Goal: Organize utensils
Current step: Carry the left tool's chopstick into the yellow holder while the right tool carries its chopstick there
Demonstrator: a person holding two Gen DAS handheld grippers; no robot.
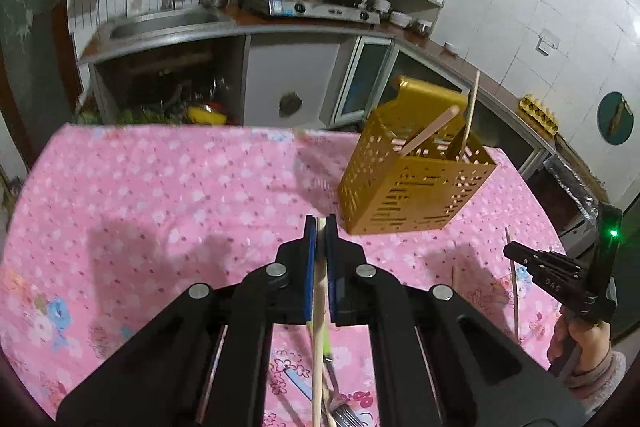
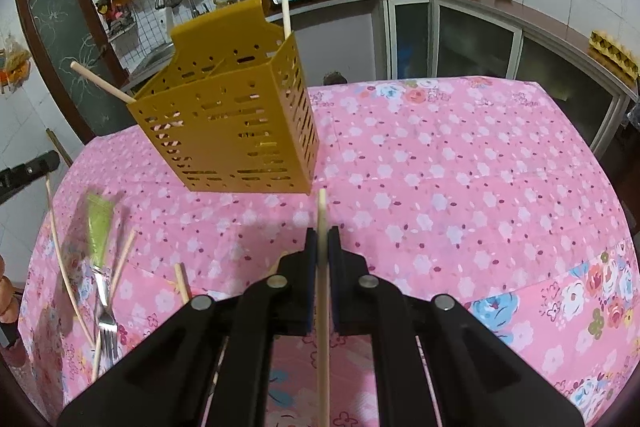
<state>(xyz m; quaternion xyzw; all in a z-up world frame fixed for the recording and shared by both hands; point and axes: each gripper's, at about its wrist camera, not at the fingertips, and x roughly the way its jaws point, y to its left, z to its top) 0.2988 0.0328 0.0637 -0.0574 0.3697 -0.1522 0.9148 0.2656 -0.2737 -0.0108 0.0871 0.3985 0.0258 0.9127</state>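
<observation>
My left gripper [image 1: 320,223] is shut on a wooden chopstick [image 1: 319,307] that runs down between its blue pads. A mustard perforated utensil holder [image 1: 416,187] stands just ahead to the right on the pink cloth, with two chopsticks [image 1: 430,133] leaning in it. In the right wrist view my right gripper [image 2: 322,233] is shut on another chopstick [image 2: 322,327], and the holder [image 2: 232,131] stands ahead to its left. A green-handled fork [image 2: 100,239] and loose chopsticks [image 2: 122,263] lie on the cloth at the left.
The table wears a pink flowered cloth [image 2: 460,187]. Behind it a kitchen counter [image 1: 304,27] carries a sink, a stove, a pot and a wok. Egg trays [image 2: 612,51] sit on the side counter. A hand [image 1: 588,343] grips the right tool's handle.
</observation>
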